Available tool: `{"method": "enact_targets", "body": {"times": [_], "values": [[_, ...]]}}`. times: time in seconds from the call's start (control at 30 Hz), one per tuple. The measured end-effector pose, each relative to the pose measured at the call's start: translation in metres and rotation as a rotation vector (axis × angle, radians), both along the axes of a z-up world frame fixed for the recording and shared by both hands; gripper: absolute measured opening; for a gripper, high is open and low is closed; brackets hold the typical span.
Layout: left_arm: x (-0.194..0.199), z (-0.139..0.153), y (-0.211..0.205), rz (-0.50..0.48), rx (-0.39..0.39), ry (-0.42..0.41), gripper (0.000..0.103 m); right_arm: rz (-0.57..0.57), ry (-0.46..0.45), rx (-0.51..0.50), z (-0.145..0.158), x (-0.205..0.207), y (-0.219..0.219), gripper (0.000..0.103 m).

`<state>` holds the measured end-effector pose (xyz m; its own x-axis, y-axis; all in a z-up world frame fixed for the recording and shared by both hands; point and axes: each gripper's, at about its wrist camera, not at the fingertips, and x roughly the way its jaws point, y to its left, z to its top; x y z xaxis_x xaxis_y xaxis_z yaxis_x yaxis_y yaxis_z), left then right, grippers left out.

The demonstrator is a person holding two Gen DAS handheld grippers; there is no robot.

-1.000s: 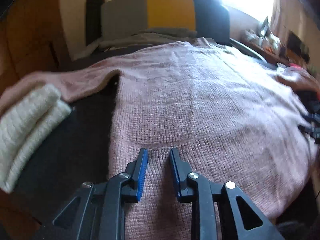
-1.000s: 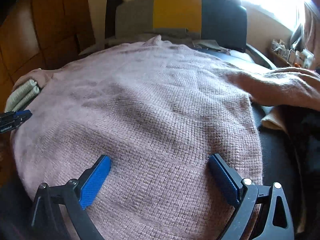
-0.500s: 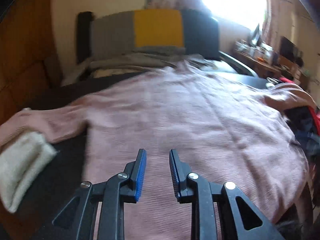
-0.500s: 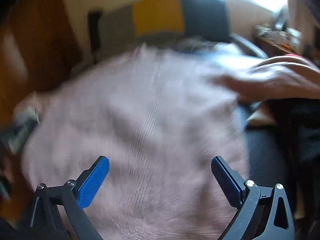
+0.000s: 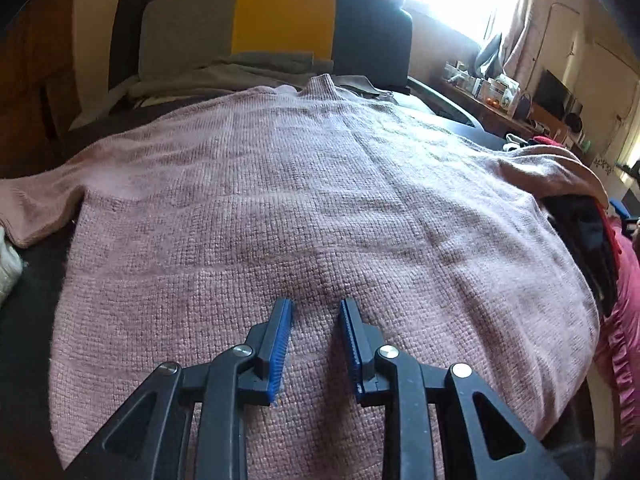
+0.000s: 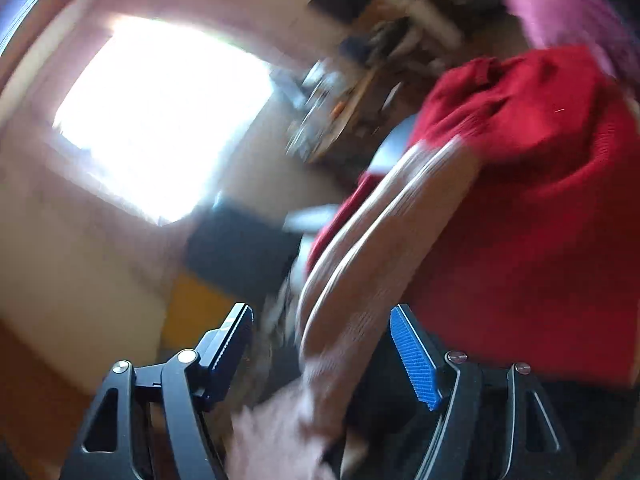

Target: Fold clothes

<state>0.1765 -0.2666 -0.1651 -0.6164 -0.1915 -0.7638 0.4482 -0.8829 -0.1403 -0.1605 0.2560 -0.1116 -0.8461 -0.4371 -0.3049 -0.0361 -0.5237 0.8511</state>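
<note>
A pink sweater (image 5: pixel 304 216) is spread flat, front down or up cannot be told, over a dark surface (image 5: pixel 28 320), its hem toward the camera and its collar toward the far edge. It is laid out whole, as a garment is for folding; no fold is seen in the body. One sleeve (image 5: pixel 36 208) is stretched out toward the left edge, the other (image 5: pixel 560 168) is draped over a heap at the right edge.

The left gripper (image 5: pixel 316 312) is held low over the hem near the middle of the near edge, its jaws slightly parted with nothing between them; whether the tips touch the knit cannot be told.

The right gripper (image 6: pixel 322 332) is seen in a heavily blurred view, turned toward the right side. Its jaws are spread wide, and the pink sleeve (image 6: pixel 360 264) runs between them without being pinched. It seems placed to take that sleeve, though this is only a judgement.

Around the sweater, a red garment (image 6: pixel 540 200) and dark clothes (image 5: pixel 580 240) are piled at the right edge, under and beside the sleeve, where the sleeve's grasp may be hindered. A white knit (image 5: pixel 8 272) lies at the left edge. Grey clothes (image 5: pixel 240 72) and a cushioned back (image 5: pixel 280 20) are set beyond the collar.
</note>
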Motion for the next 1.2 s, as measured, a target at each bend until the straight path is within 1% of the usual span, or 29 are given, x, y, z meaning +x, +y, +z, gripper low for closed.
{"method": "enact_targets", "body": {"times": [0.03, 0.07, 0.17, 0.27, 0.3, 0.33, 0.37, 0.4, 0.47, 0.5, 0.53, 0.63, 0.7, 0.77, 0.87, 0.93, 1.0, 1.07, 1.1, 1.13, 1.17, 1.2], "values": [[-0.001, 0.000, 0.002, -0.002, -0.008, -0.005, 0.025, -0.048, -0.006, -0.033, -0.004, -0.007, 0.011, 0.074], [-0.001, 0.000, 0.003, -0.004, -0.016, -0.009, 0.025, -0.072, -0.009, -0.053, -0.007, -0.014, 0.019, 0.074], [-0.005, -0.003, 0.002, -0.009, -0.041, -0.025, 0.026, -0.106, -0.029, -0.068, -0.013, -0.035, 0.036, 0.074], [-0.006, -0.003, 0.001, 0.002, -0.035, -0.029, 0.026, -0.098, -0.101, -0.073, -0.024, -0.056, 0.046, 0.074], [-0.006, -0.003, 0.001, 0.005, -0.034, -0.030, 0.027, -0.084, -0.126, -0.045, -0.026, -0.062, 0.042, 0.064], [-0.007, -0.003, 0.001, 0.007, -0.034, -0.031, 0.027, -0.065, -0.174, 0.036, -0.025, -0.068, 0.036, 0.041], [-0.007, -0.003, 0.001, 0.008, -0.035, -0.032, 0.027, -0.060, -0.179, 0.065, -0.024, -0.068, 0.034, 0.032], [-0.007, -0.003, 0.001, 0.010, -0.036, -0.032, 0.027, -0.055, -0.183, 0.094, -0.024, -0.069, 0.033, 0.027], [-0.006, -0.003, 0.002, 0.009, -0.037, -0.034, 0.027, -0.045, -0.192, 0.152, -0.022, -0.069, 0.029, 0.025], [-0.006, -0.003, 0.001, 0.008, -0.035, -0.034, 0.027, -0.044, -0.176, 0.151, -0.017, -0.068, 0.030, 0.020], [-0.006, -0.003, 0.001, 0.007, -0.031, -0.034, 0.027, -0.036, -0.159, 0.152, -0.012, -0.068, 0.030, 0.019], [-0.008, -0.001, -0.003, 0.003, -0.009, -0.041, 0.027, 0.029, -0.072, 0.170, 0.019, -0.069, 0.013, 0.019], [-0.009, 0.001, -0.006, 0.004, 0.010, -0.050, 0.027, 0.107, -0.014, 0.177, 0.045, -0.071, -0.011, 0.019], [-0.010, 0.003, -0.009, 0.007, 0.030, -0.053, 0.027, 0.199, 0.030, 0.195, 0.067, -0.073, -0.048, 0.019], [-0.010, 0.007, -0.014, 0.013, 0.074, -0.042, 0.027, 0.342, 0.071, 0.203, 0.084, -0.073, -0.113, 0.019], [-0.009, 0.010, -0.018, 0.018, 0.107, -0.030, 0.027, 0.428, 0.078, 0.200, 0.085, -0.068, -0.152, 0.019], [-0.014, 0.018, -0.023, 0.012, 0.133, -0.003, 0.027, 0.516, 0.067, 0.228, 0.075, -0.060, -0.202, 0.019], [-0.021, 0.026, -0.028, 0.002, 0.159, 0.028, 0.027, 0.613, 0.056, 0.255, 0.059, -0.047, -0.247, 0.022], [-0.024, 0.031, -0.030, -0.003, 0.171, 0.044, 0.027, 0.666, 0.051, 0.263, 0.050, -0.039, -0.269, 0.027], [-0.027, 0.035, -0.032, -0.008, 0.184, 0.059, 0.027, 0.710, 0.045, 0.278, 0.041, -0.028, -0.287, 0.037], [-0.031, 0.040, -0.035, -0.012, 0.196, 0.075, 0.027, 0.735, 0.046, 0.295, 0.031, -0.015, -0.296, 0.042], [-0.034, 0.044, -0.037, -0.017, 0.209, 0.090, 0.027, 0.760, 0.047, 0.312, 0.021, -0.001, -0.305, 0.052]]}}
